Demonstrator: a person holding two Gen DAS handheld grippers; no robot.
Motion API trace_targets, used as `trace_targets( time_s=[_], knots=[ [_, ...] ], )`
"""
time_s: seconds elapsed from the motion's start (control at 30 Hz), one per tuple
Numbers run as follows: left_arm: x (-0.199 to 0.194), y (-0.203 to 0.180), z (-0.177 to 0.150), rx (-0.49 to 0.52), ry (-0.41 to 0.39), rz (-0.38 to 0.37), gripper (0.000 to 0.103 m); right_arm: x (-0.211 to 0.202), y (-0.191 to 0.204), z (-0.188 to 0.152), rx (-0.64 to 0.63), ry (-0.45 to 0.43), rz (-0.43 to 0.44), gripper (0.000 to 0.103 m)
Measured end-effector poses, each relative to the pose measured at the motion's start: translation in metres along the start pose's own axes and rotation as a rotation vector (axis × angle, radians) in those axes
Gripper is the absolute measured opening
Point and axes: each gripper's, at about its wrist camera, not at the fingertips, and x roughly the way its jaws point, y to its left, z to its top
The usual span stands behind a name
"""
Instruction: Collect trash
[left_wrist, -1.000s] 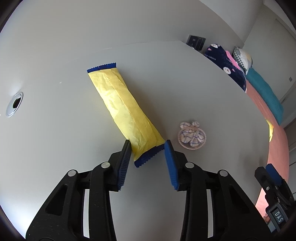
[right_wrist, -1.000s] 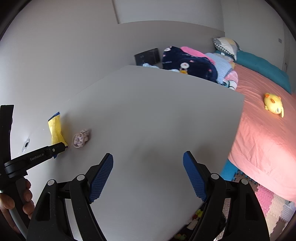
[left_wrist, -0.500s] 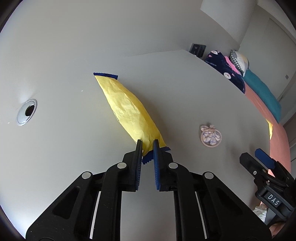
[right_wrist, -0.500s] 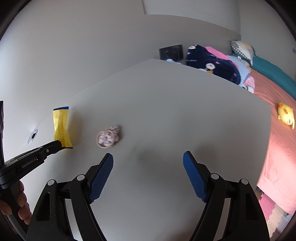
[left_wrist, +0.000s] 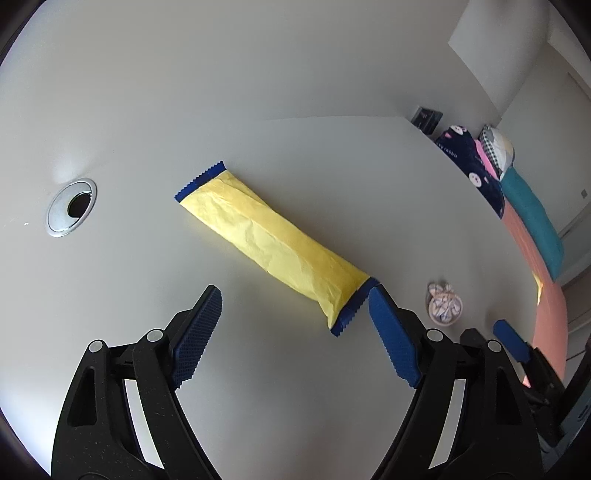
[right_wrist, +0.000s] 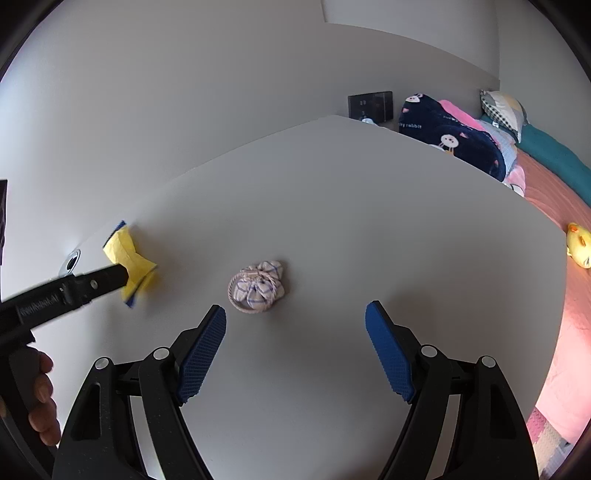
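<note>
Left gripper (left_wrist: 291, 308) just opened wide — nothing pinched. Yellow wrapper (left_wrist: 273, 243) flat on the white table (left_wrist: 147, 266), near end touching the right-hand pad. Crumpled ball (left_wrist: 445, 304) nearer the table's right edge — cable grommet (left_wrist: 72, 212) toward its left.

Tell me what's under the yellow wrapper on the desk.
The yellow wrapper lies flat on the white desk, so only bare desktop shows around it. Whatever is beneath it is covered, though nothing seems to bulge it up.

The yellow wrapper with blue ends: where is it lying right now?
In the left wrist view the yellow wrapper lies flat on the white table, between the metal cable hole and the small crumpled bundle, its near end beside the open left gripper.
</note>
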Motion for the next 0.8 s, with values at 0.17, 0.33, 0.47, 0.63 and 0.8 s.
trace_targets(
  time_s=[0.17, 0.33, 0.47, 0.63, 0.8],
  knots=[
    [0.013, 0.01, 0.016, -0.075, 0.013, 0.023, 0.079, 0.008, 0.004, 0.006, -0.013, 0.001, -0.006, 0.078],
    [0.022, 0.006, 0.026, -0.08, -0.002, 0.051, 0.079, 0.02, 0.007, 0.013, -0.035, 0.002, -0.017, 0.078],
    [0.031, 0.002, 0.029, -0.066, 0.01, 0.076, 0.079, 0.028, 0.012, 0.015, -0.06, 0.006, -0.025, 0.072],
    [0.035, 0.003, 0.029, -0.04, 0.006, 0.139, 0.063, 0.034, 0.015, 0.018, -0.074, 0.016, -0.011, 0.059],
    [0.035, 0.007, 0.03, -0.015, -0.009, 0.163, 0.044, 0.039, 0.017, 0.018, -0.081, 0.045, 0.023, 0.038]
  ],
)
